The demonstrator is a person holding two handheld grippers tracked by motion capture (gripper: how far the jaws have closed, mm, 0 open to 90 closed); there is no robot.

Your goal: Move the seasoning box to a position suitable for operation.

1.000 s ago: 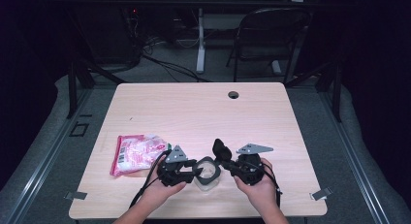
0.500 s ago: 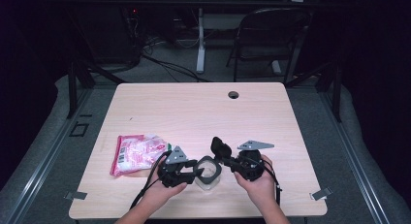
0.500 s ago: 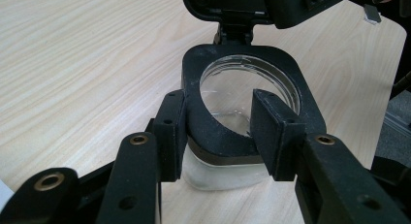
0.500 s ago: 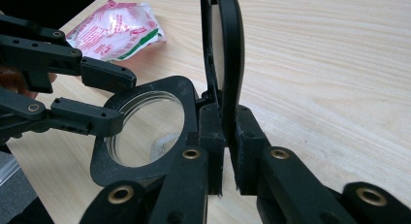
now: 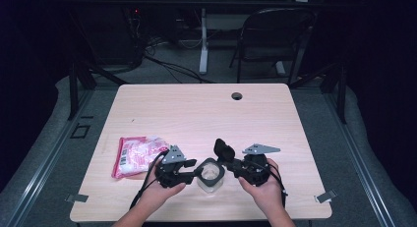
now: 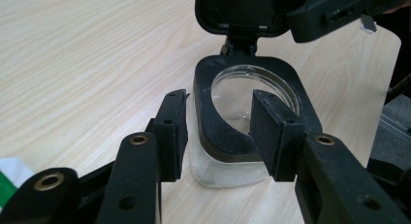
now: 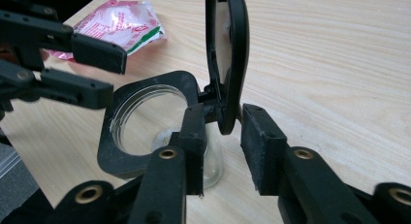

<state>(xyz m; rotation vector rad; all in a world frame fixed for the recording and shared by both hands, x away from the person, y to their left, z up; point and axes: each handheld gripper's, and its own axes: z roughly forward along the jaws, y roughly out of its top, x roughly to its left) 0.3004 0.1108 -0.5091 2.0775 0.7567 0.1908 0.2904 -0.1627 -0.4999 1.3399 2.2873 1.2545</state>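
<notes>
A clear container (image 5: 210, 180) with a black rim (image 6: 218, 136) stands near the table's front edge, its hinged black lid (image 5: 223, 149) raised upright. My left gripper (image 5: 196, 174) comes in from the left and is shut on the container's near rim (image 7: 116, 151), one pad outside the wall and one over the opening (image 6: 218, 122). My right gripper (image 5: 228, 163) sits at the hinge side. Its jaws have just been opening, and the lid's edge (image 7: 232, 49) stands loose between the pads (image 7: 223, 122). The lid (image 6: 242, 10) looms above the rim in the left gripper view.
A pink and white foil packet (image 5: 137, 155) lies on the table to the left of my left hand, also visible as a packet (image 7: 116, 25) in the right gripper view. A round cable hole (image 5: 237, 96) sits near the far edge. A chair and cables stand beyond the table.
</notes>
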